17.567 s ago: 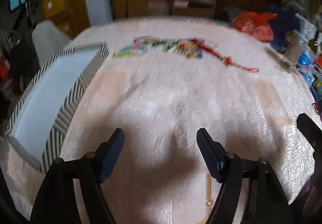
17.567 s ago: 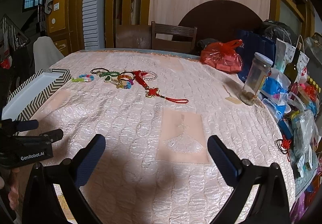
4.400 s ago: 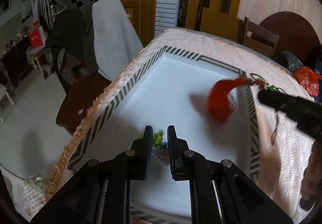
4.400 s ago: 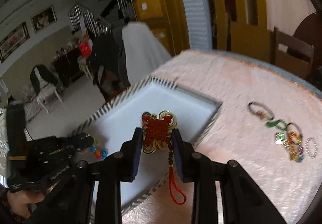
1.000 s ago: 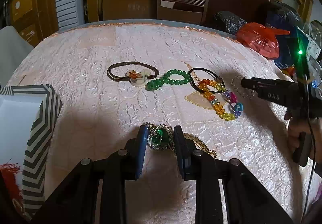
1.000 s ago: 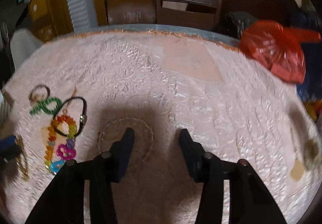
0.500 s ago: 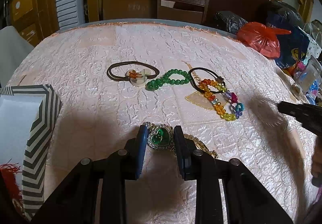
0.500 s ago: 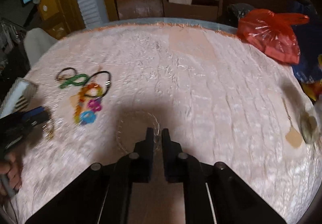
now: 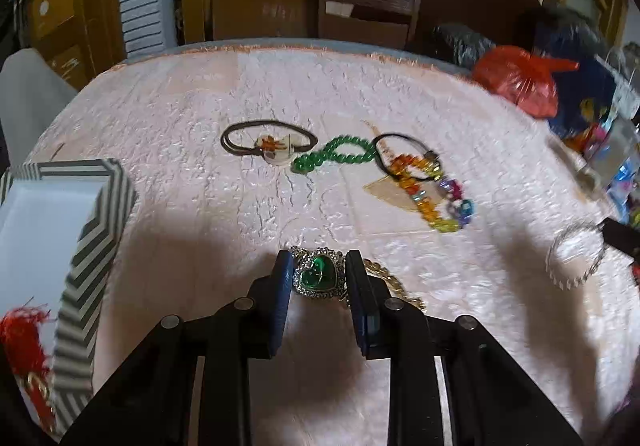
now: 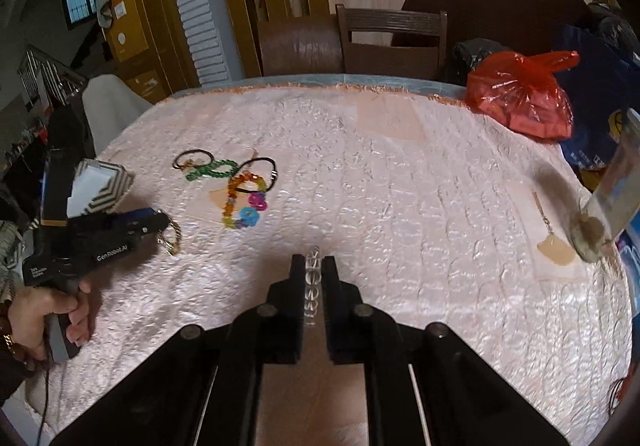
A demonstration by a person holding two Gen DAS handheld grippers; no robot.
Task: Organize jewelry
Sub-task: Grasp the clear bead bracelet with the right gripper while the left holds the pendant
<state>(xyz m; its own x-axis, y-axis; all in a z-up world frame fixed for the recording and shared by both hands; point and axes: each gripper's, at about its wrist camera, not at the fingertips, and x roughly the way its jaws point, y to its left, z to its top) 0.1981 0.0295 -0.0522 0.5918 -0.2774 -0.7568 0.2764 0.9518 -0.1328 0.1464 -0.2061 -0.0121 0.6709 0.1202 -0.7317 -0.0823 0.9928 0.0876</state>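
Tassel — inside striped tray

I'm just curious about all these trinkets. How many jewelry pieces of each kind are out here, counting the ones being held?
Bead bracelets: 3 (green, multicoloured, clear)
Hair ties: 2 (brown with charm, black)
Green heart pendant on gold chain: 1
Red tassel ornament in box: 1
Total: 7

The cloth on the bench was glossy and crinkled; the pendant was shiny metal; the bag was glossy plastic.
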